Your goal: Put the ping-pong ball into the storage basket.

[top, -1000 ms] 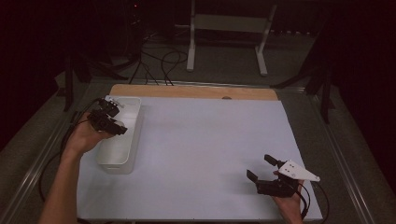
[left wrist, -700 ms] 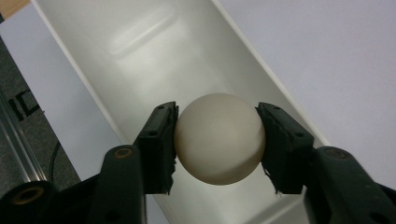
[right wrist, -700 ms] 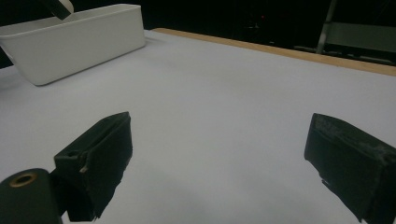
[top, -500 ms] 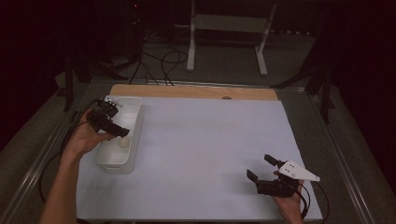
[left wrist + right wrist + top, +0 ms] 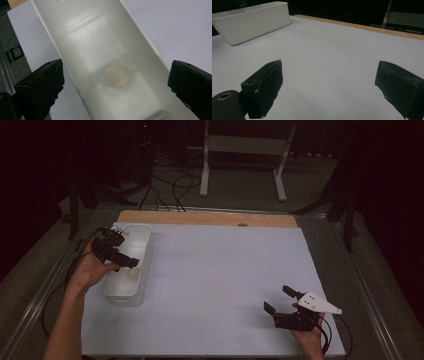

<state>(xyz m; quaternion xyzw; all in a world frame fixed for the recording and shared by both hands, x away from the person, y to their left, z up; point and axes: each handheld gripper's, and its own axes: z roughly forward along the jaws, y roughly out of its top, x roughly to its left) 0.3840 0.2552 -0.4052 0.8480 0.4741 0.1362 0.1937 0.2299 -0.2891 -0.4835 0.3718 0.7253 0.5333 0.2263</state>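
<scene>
A white rectangular bin [image 5: 124,297] stands at the table's left side. A small pale ball [image 5: 133,273] lies loose on its floor, blurred in the left gripper view [image 5: 118,75]. My left gripper [image 5: 126,249] hovers over the bin [image 5: 58,37], pointing down into it. Its jaws have just been opening and now stand wide apart, with the ball below them and touching neither pad. My right gripper [image 5: 278,299] rests low near the table's front right, open, with nothing between its jaws [image 5: 329,82]. It faces the bin [image 5: 254,22] across the table.
The table carries a pale sheet [image 5: 225,270], with a wooden strip [image 5: 210,218] along its far edge. Beyond it stand a white metal stand [image 5: 245,150] and loose cables [image 5: 170,185] on the dark floor. A metal rail [image 5: 40,295] runs along the table's left side.
The left gripper's jaws have spread apart over the bin, and the pale ball now lies on the bin's floor. Neither hand has shifted.
</scene>
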